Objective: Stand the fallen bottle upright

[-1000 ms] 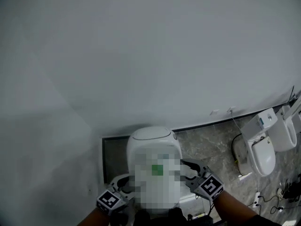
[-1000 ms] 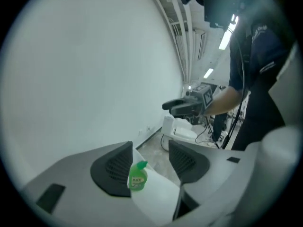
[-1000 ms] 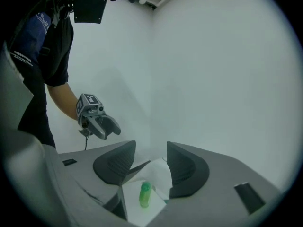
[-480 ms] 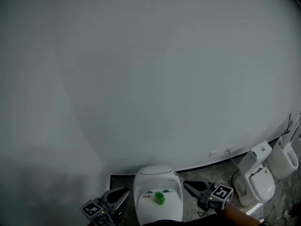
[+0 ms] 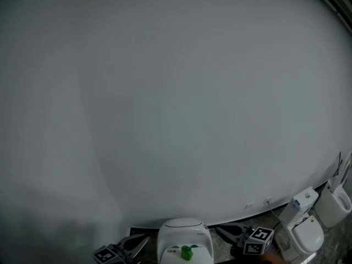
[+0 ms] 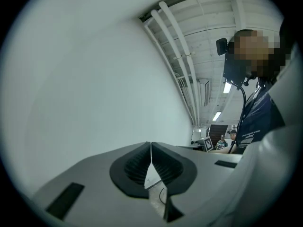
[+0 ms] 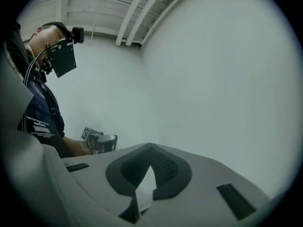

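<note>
Green-topped item (image 5: 187,252), likely the bottle, is sitting on a white toilet (image 5: 181,229) at six o'clock in the head view; long axis too small to read. Left tongs (image 5: 137,241) at seven and right tongs (image 5: 224,232) at five are flanking it, neither clearly nearer, both clenching shut, empty.
</note>
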Motion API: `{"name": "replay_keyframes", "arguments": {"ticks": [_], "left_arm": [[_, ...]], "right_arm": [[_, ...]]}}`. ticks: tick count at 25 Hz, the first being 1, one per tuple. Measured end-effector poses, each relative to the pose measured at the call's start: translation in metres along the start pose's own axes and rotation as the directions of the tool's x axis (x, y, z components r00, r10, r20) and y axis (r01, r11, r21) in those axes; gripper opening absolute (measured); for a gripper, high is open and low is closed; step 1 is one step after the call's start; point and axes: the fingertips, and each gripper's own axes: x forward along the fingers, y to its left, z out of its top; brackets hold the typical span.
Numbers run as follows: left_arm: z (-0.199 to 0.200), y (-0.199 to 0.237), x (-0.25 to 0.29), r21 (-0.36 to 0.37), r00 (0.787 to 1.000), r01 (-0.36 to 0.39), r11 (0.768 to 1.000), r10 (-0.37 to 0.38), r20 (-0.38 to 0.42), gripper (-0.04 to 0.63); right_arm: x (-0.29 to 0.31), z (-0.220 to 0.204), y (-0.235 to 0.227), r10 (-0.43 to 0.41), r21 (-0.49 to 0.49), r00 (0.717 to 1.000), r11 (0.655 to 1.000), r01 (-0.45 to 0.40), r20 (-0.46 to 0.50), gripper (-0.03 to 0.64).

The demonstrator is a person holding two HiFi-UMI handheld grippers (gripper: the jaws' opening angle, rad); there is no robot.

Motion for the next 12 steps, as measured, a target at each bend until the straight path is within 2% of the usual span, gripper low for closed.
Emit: {"name": "replay_keyframes", "arguments": {"ticks": [4,8,12], "left_arm": [[-0.01,0.031,-0.01,0.005,1.0,0.015,1.0,-0.015,-0.004,0.021],[-0.005,0.023,-0.01,0.01,1.0,0.019,1.0,-0.019,-0.01,0.021],[-0.009,0.026,0.0,0.006,0.999,0.028,1.0,-0.028,-0.016,0.021]], "right_arm": [[0.046,-0.026,-0.01,-0.029,0.011,1.0,1.0,0.029,-0.011,-0.002],[0.023,-0.012,0.006,-0.012,-0.009,1.0,1.0,0.011,-0.015,-0.002],[0.024,-0.019,-0.006,-0.018,-0.021,0.999,1.0,0.018,-0.034,-0.002]]}}
